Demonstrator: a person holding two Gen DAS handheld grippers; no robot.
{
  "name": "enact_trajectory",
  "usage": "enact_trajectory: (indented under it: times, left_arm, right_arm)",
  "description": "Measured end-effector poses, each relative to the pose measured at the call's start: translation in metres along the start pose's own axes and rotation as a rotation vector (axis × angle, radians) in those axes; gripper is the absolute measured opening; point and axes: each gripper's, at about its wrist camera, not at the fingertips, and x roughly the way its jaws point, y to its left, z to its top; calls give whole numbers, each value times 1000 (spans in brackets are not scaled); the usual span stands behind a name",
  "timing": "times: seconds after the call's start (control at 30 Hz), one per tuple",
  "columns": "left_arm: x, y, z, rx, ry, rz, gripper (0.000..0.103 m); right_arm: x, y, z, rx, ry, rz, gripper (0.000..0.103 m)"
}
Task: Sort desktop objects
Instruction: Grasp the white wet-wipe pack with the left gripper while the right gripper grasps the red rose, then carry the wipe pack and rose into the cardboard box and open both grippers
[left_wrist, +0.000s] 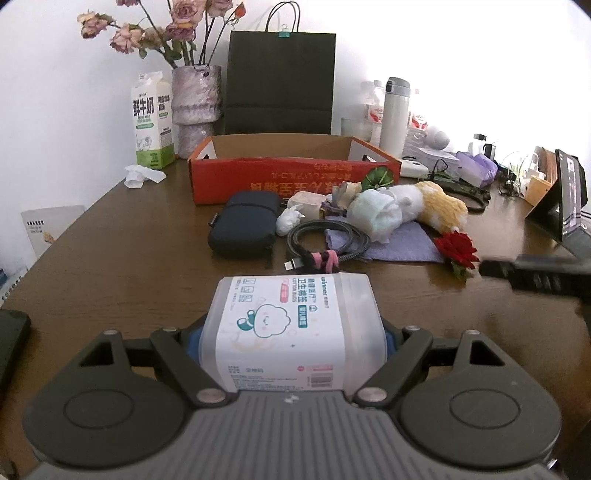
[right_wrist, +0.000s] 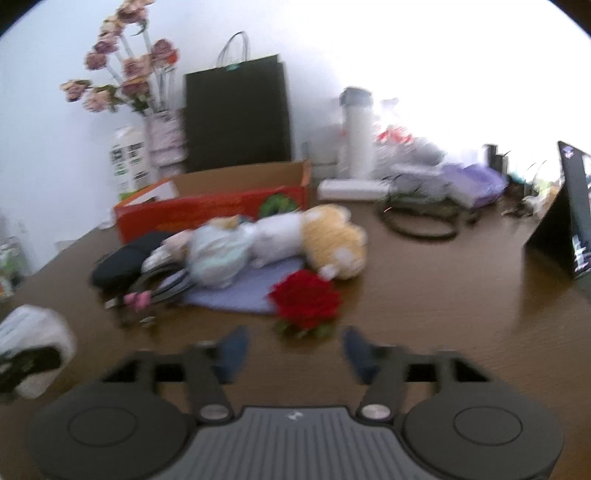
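My left gripper (left_wrist: 291, 332) is shut on a translucent cotton bud box (left_wrist: 291, 328) with a white label, held low over the brown desk (left_wrist: 129, 251); the box also shows in the right wrist view (right_wrist: 33, 343). Ahead lie a black pouch (left_wrist: 243, 225), a coiled cable (left_wrist: 325, 247), a purple cloth (left_wrist: 406, 243), a plush toy (left_wrist: 413, 206) and a red rose (left_wrist: 458, 251). An open red cardboard box (left_wrist: 291, 177) stands behind them. My right gripper (right_wrist: 293, 354) is open and empty, just before the red rose (right_wrist: 306, 299); the view is blurred.
A milk carton (left_wrist: 152, 122), a vase of dried roses (left_wrist: 195, 107) and a black paper bag (left_wrist: 280, 81) stand at the back. A white flask (left_wrist: 395, 114), bottles and cables crowd the back right. A tablet on a stand (left_wrist: 565, 199) is at the right.
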Motion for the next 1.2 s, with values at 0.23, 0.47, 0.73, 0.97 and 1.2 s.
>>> enact_trajectory:
  times: [0.23, 0.47, 0.73, 0.97, 1.2]
  left_arm:
    - [6, -5, 3, -2, 0, 6, 83]
    - [-2, -6, -2, 6, -11, -5, 83]
    - [-23, -18, -9, 0, -32, -17, 83]
    - [-58, -23, -9, 10, -92, 8, 83]
    - [-39, -1, 59, 6, -162, 35, 83]
  right_arm:
    - [82, -5, 30, 48, 109, 29, 50]
    - [43, -8, 6, 81, 80, 44, 41]
    - [-56, 13, -36, -7, 20, 33, 41]
    - [-106, 30, -36, -52, -53, 91, 41]
    - [-83, 25, 20, -30, -73, 161, 41]
